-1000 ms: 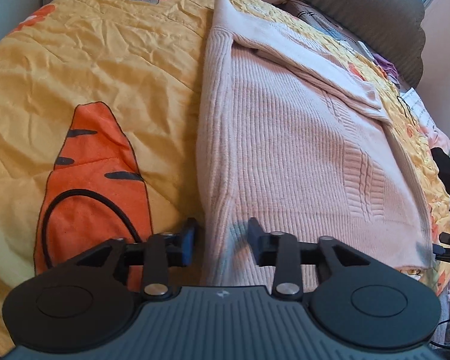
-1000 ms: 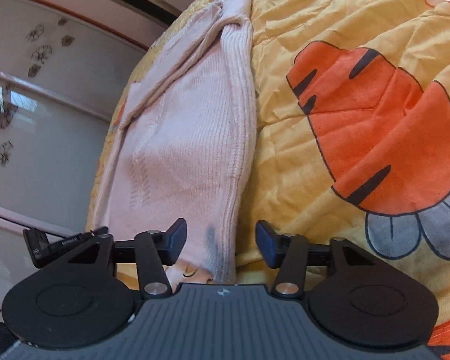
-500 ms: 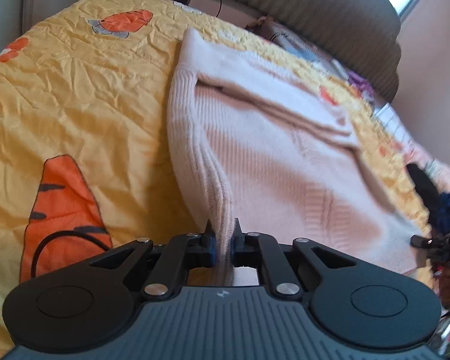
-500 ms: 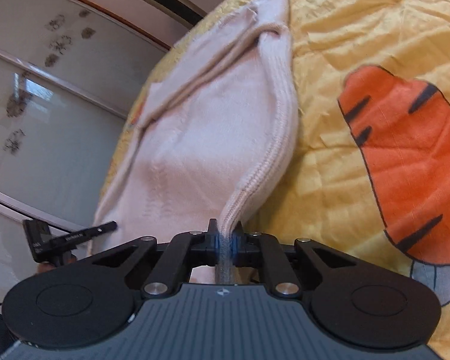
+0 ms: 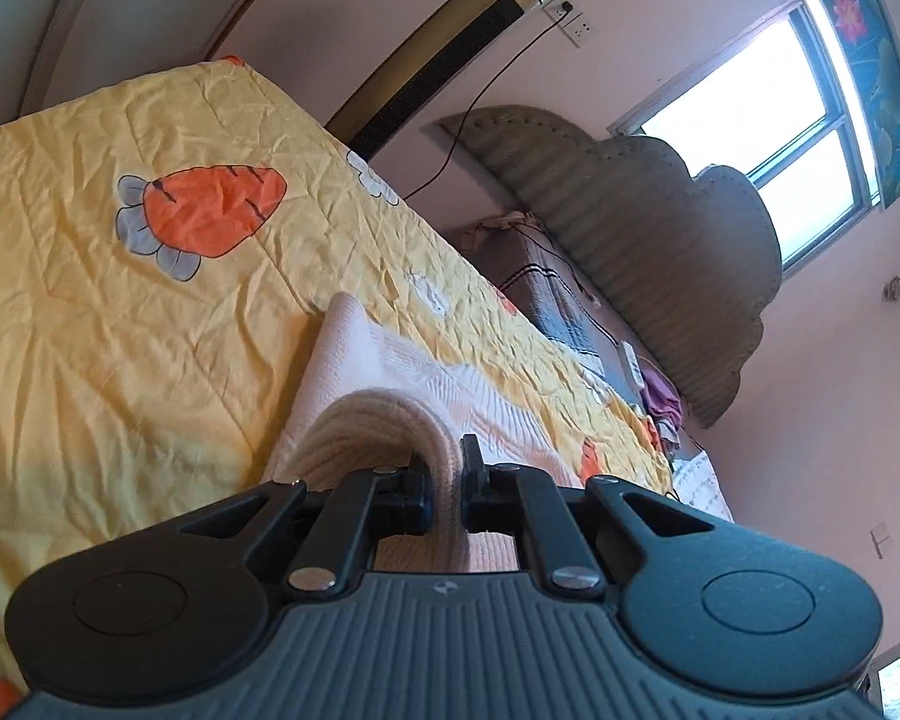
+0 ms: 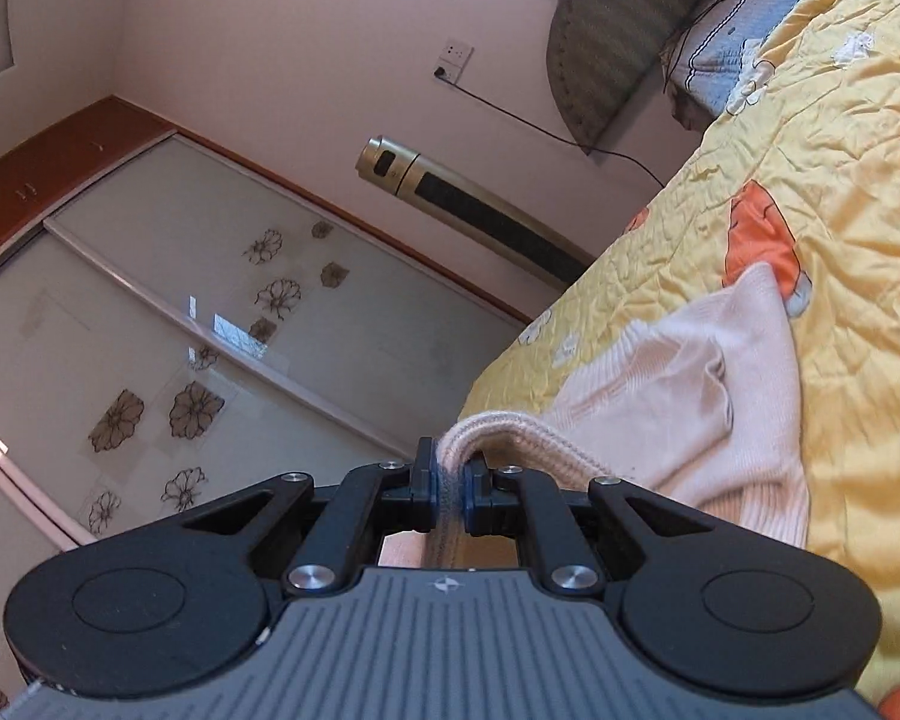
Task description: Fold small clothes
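Your left gripper (image 5: 447, 489) is clenched on the ribbed hem of the pink sweater (image 5: 390, 372), and your right gripper (image 6: 449, 489) is clenched on the same hem at its other corner. In both views the hem arches up from the jaws at the lower centre of the frame, while the rest of the sweater lies on the yellow bedspread (image 5: 120, 312) behind it.

I judge that you are carrying the bottom edge over toward the collar end. To do this well, keep both grippers at equal height and equally far forward, so the fold line stays straight. Hold the hem lightly stretched between them, because soft knit sags in the middle. Lay the edge down flat, then release.
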